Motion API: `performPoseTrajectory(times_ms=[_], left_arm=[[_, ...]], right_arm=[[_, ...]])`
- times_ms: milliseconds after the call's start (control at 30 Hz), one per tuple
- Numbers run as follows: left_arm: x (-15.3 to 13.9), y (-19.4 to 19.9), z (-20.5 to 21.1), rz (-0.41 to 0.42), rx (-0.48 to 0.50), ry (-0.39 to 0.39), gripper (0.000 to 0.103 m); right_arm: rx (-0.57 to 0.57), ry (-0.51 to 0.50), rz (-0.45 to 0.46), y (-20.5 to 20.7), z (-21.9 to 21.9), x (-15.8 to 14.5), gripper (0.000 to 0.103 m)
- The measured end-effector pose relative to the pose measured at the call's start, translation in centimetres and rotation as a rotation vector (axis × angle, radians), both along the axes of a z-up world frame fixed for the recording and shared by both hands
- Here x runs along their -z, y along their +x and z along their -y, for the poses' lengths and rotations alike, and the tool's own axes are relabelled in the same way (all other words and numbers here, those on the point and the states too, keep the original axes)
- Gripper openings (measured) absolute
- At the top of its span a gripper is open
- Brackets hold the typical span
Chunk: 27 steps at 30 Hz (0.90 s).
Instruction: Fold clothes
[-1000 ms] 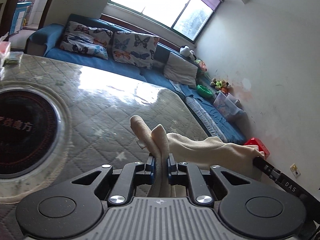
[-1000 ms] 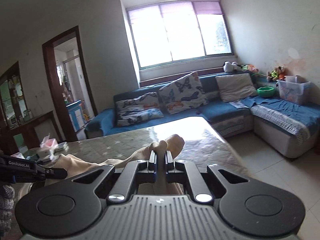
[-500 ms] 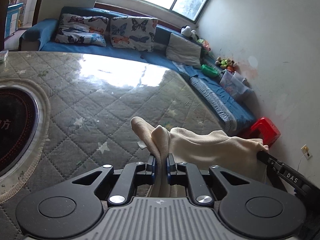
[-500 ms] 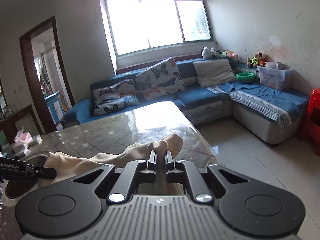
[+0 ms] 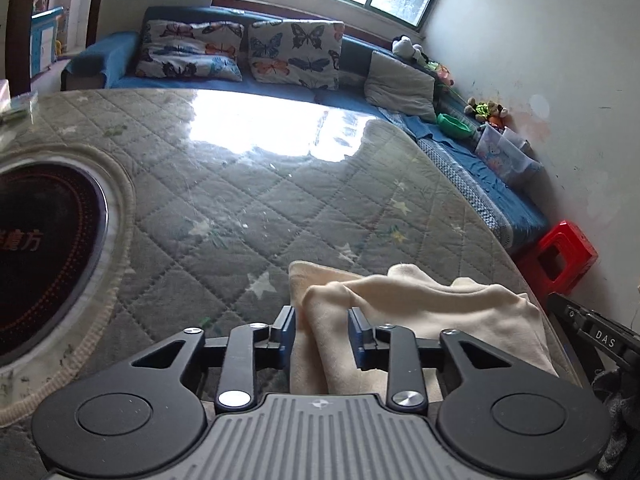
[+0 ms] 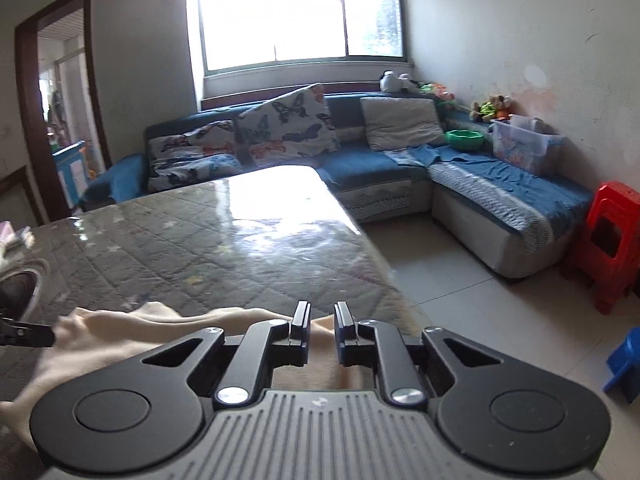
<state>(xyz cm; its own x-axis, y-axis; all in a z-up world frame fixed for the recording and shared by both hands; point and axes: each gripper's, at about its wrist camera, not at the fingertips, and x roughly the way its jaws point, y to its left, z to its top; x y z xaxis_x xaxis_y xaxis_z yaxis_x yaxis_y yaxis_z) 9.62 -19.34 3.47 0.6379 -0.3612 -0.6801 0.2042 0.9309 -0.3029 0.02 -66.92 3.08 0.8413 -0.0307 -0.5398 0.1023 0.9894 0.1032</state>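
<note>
Sunlight glares off your quilted, glass-topped desk [image 5: 248, 184] before a blue sofa [image 6: 360, 160], where a clear bin [image 6: 520, 148] holds toys. Nearest you, the cream garment [image 5: 420, 312] lies at the desk's edge; left gripper [image 5: 322, 330] and right gripper [image 6: 322, 330] fingers are spreading, cloth between them unpinched.

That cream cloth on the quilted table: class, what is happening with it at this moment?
A person is folding a cream cloth on the quilted table, with a handheld gripper in each hand. The left gripper is opening; the cloth's edge lies between its jaws, but the pads are off it. The right gripper at the other end is opening too, its jaws just apart above the cloth. The cloth lies bunched near the table's near corner, being let go.
</note>
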Motion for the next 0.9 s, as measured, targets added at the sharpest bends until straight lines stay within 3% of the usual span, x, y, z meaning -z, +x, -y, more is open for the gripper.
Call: performPoseTrajectory(times_ms=[233, 467, 500, 633, 700, 900], left_arm=[[-0.1, -0.4, 0.6, 0.014, 0.026, 0.033, 0.048], [0.3, -0.3, 1.0, 0.002, 0.037, 0.069, 0.062], [0.3, -0.4, 1.0, 0.001, 0.037, 0.081, 0.067], [0.3, -1.2, 1.2, 0.022, 0.054, 0.105, 0.073], [0.3, -1.8, 1.3, 0.035, 0.068, 0.114, 0.082], [0.9, -3.5, 1.9, 0.059, 0.099, 0.162, 0.084]], right_arm=[[-0.098, 0.033, -0.060, 3.6, -3.1, 1.8, 0.018], [-0.093, 0.036, -0.082, 5.7, -4.0, 3.0, 0.022], [-0.093, 0.039, -0.080, 5.5, -3.9, 2.9, 0.023], [-0.107, 0.038, -0.061, 2.9, -3.7, 2.0, 0.031], [-0.129, 0.026, -0.056, 0.8, -3.9, 1.6, 0.035], [-0.179, 0.024, -0.047, -3.7, -4.7, 1.0, 0.037]])
